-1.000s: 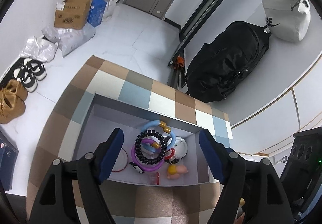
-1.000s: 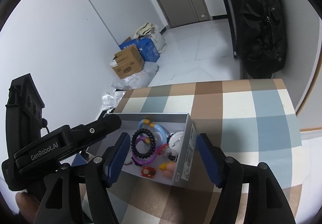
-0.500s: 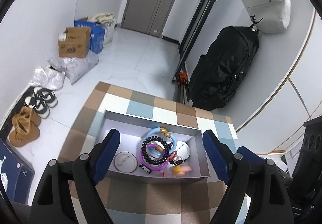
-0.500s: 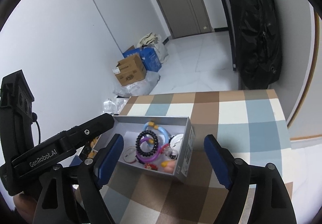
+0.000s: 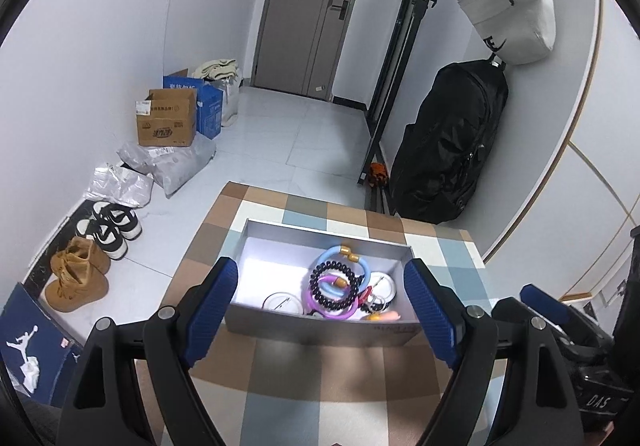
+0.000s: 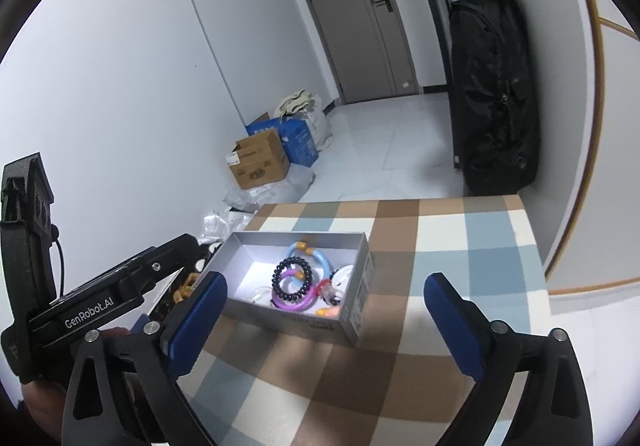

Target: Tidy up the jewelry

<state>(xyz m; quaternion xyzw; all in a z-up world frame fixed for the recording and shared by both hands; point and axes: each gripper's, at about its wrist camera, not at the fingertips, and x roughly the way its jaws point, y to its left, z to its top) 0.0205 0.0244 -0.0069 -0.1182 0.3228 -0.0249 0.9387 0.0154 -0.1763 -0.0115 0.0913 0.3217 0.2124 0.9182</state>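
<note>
Seemingly jewelry box below left gripper.

We were in a home's entrance hall: a grey front door, shoes lined along the wall, cardboard boxes (parcels beside them), and a black bag hung by the wall.

We find the open grey box on the checkered cloth, holding piled black-bead, purple and blue bracelets.
</note>
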